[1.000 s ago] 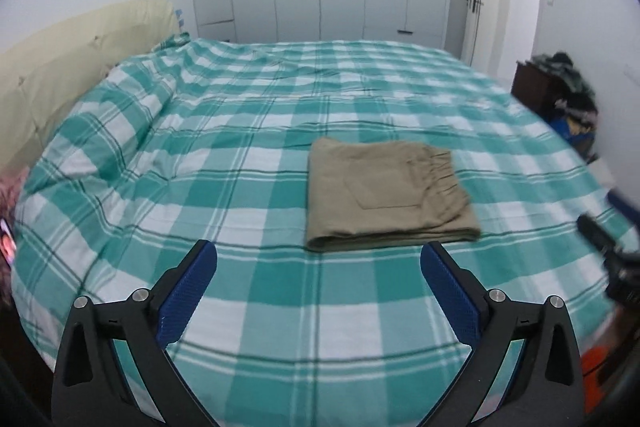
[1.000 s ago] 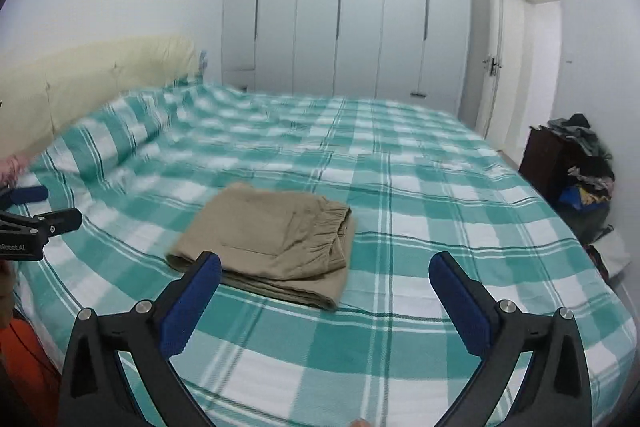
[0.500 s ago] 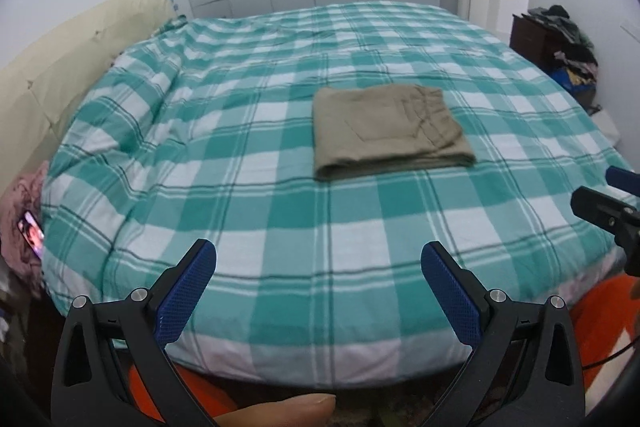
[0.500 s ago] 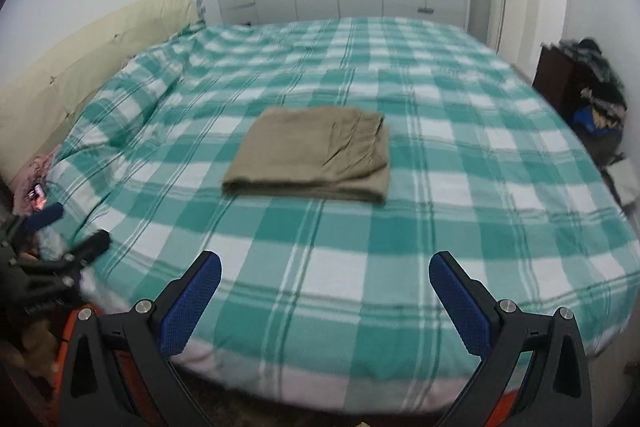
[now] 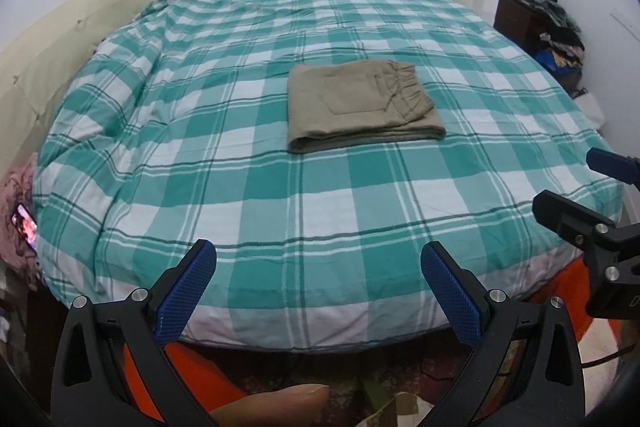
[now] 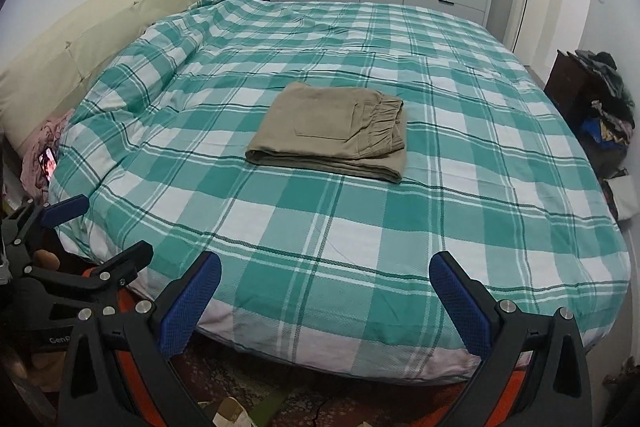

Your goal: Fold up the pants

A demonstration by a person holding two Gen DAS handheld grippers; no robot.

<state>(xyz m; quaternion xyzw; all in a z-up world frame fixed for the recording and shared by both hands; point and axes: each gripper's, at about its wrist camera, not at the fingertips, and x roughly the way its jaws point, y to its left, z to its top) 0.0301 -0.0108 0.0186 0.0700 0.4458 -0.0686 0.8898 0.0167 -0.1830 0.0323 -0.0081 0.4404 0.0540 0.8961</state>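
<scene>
both claws pull back past the bed's (image 5: pixel 280 227) near edge, left claw (image 5: pixel 318 287) and right claw (image 6: pixel 326 299) gaping empty; folded khaki pants (image 5: pixel 360 107) lie mid-bed at 12 o'clock, apparently finished.

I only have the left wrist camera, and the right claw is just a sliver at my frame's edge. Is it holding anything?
Observer: No. In the right wrist view the right claw is open, with only the plaid bedspread showing between its pads.
Operator: Where does my left claw sit, seen from outside?
Observer: From the right wrist view, the left claw is open beside the bed's near left corner, well apart from the pants.
Operator: Any loose leg on the pants' near edge?
Observer: None shows; from that angle the near edge is a stacked fold.
</scene>
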